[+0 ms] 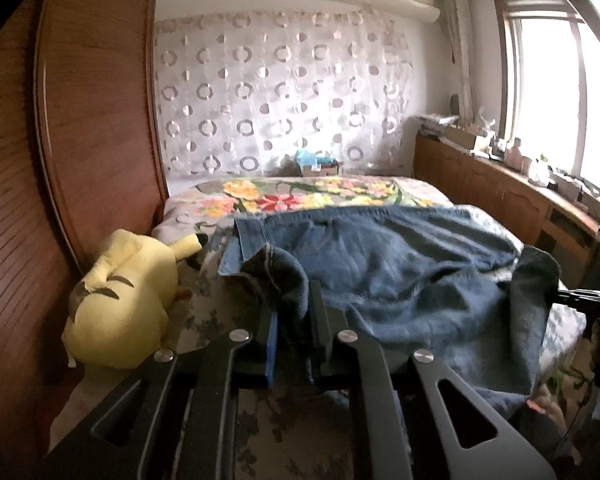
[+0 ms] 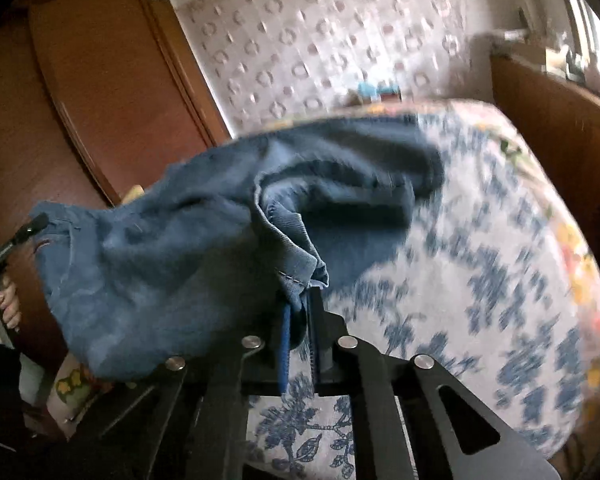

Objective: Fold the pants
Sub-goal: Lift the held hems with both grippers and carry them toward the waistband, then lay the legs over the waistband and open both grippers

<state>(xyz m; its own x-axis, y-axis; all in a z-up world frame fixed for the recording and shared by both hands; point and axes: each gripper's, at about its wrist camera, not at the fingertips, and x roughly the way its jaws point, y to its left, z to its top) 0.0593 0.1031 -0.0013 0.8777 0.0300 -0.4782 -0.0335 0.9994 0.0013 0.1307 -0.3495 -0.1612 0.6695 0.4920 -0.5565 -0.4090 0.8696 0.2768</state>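
Observation:
The blue denim pants [image 1: 400,264] lie crumpled across the flowered bed [image 1: 300,194] and hang between both grippers. My left gripper [image 1: 292,300] is shut on a bunched hem or edge of the pants near their left side. My right gripper [image 2: 300,300] is shut on a stitched hem of the pants [image 2: 172,248] and holds it above the bed [image 2: 480,280]. In the left wrist view the right gripper [image 1: 580,296] shows at the far right, gripping the raised corner. In the right wrist view the left gripper [image 2: 20,236] shows at the far left, in a hand.
A yellow plush toy [image 1: 124,300] lies on the bed's left edge against a wooden wardrobe [image 1: 80,120]. A low wooden cabinet [image 1: 500,196] with clutter runs along the right under a window. A box [image 1: 320,164] stands beyond the bed by the curtain.

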